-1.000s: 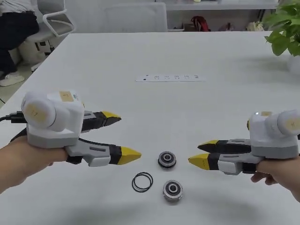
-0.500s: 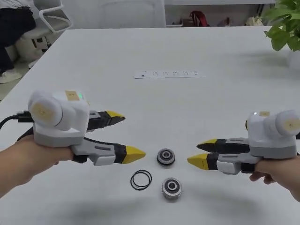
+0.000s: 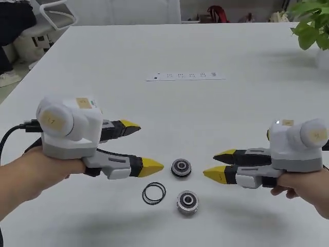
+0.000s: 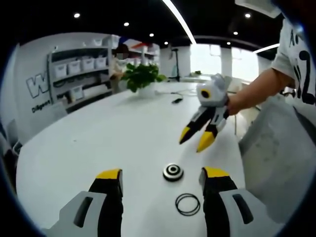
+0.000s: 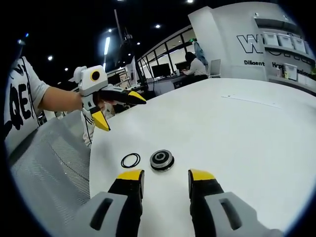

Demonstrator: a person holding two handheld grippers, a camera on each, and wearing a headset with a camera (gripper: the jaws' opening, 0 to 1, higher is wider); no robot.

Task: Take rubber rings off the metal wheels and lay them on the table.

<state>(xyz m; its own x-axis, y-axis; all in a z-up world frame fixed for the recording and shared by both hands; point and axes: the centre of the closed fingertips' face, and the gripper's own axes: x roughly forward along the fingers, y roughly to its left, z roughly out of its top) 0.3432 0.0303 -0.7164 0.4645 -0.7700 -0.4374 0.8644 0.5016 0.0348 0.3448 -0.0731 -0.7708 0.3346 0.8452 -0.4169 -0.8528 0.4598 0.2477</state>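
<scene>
Left hand-held gripper [image 3: 151, 146] has crept in toward the far wheel [image 3: 181, 168] since a second ago, while the right hand-held gripper [image 3: 208, 163] has barely budged.

Nearest to me is the near wheel [image 3: 187, 201], and its rim looks like bare metal. Just left of it, two black rubber rings [image 3: 153, 193] lie flat and overlapping on the worktop [image 3: 231, 103]. A bit farther back, the far wheel sits between the two sets of yellow tips, touching neither. Its rim looks darker, so my guess is it still wears a ring, but it's too small to be sure.

Both hand-held grippers are empty with jaws apart, the left spread wide and the right much narrower.

If it were me, I'd pin that wheel by its body with the right one. Then I'd hook a single left tip under the rubber edge and roll it off sideways, not yank it. Otherwise the wheel skates away and knocks the rings already down.

Way back there's a white strip [image 3: 185, 76] and a plant [image 3: 311, 25] at the far right.
</scene>
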